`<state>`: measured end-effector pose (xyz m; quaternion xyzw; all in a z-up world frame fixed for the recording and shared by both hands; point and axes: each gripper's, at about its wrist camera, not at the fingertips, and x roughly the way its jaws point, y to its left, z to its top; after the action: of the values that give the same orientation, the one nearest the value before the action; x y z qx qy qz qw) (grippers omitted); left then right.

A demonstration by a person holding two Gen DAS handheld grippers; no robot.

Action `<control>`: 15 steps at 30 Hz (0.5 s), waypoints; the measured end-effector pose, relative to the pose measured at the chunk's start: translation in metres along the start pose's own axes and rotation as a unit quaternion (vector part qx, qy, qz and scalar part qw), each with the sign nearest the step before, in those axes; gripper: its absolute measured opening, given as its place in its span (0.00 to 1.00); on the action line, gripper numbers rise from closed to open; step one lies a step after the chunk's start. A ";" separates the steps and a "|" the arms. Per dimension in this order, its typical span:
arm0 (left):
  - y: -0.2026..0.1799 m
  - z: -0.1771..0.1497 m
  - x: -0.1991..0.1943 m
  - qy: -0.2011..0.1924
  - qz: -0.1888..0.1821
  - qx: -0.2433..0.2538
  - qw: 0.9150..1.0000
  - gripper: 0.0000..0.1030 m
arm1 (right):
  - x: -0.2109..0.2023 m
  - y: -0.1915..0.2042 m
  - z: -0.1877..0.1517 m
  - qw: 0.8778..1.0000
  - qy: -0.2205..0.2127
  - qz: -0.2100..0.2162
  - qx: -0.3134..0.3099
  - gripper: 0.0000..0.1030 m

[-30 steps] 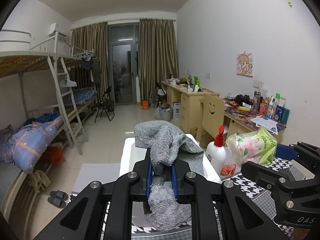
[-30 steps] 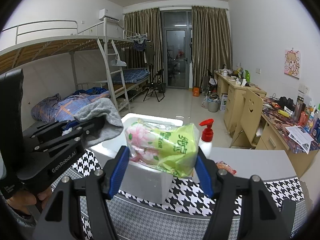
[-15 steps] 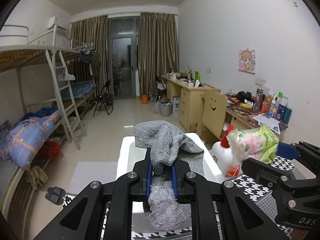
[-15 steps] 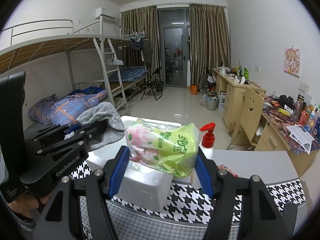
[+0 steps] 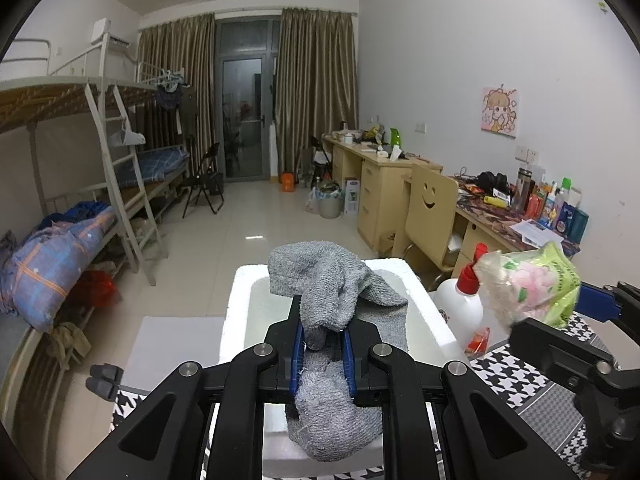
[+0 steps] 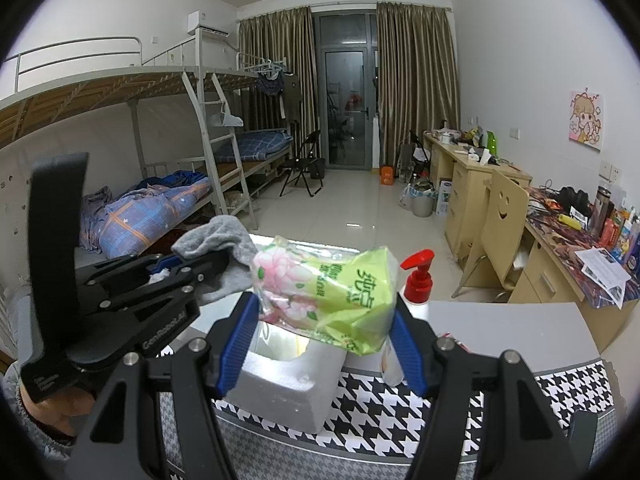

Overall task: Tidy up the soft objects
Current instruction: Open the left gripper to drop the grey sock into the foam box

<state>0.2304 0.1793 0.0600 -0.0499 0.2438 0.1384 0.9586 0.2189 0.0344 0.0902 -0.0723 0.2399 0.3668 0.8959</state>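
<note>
A grey knitted cloth (image 5: 332,292) is pinched between the blue pads of my left gripper (image 5: 322,354), which is shut on it; the cloth droops over and below the jaws, above the open white foam box (image 5: 240,300). In the right wrist view the same cloth (image 6: 224,240) hangs from that gripper (image 6: 192,270) at the left. My right gripper (image 6: 324,340) is shut on a green and pink pack of tissues (image 6: 332,292), held over the near corner of the foam box (image 6: 292,388). From the left wrist view the pack (image 5: 532,284) shows at the right.
A white pump bottle with a red top (image 6: 416,280) stands just behind the box on the houndstooth-covered table (image 6: 400,412). A hand (image 6: 60,412) holds the left gripper. Bunk beds (image 5: 80,208) line the left wall, desks and a smiley chair (image 5: 430,212) the right.
The left gripper has moved forward with the cloth, further over the foam box. The right gripper with the tissue pack has shifted a little over the box's corner.
</note>
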 end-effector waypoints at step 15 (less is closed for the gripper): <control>0.017 0.000 -0.009 -0.020 0.054 -0.003 0.998 0.96 | 0.012 0.003 0.005 1.000 0.007 0.001 -0.004 0.67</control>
<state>0.2181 0.1932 0.0637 -0.0362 0.2268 0.1918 0.9542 0.2265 0.0455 0.0887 -0.0781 0.2443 0.3685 0.8935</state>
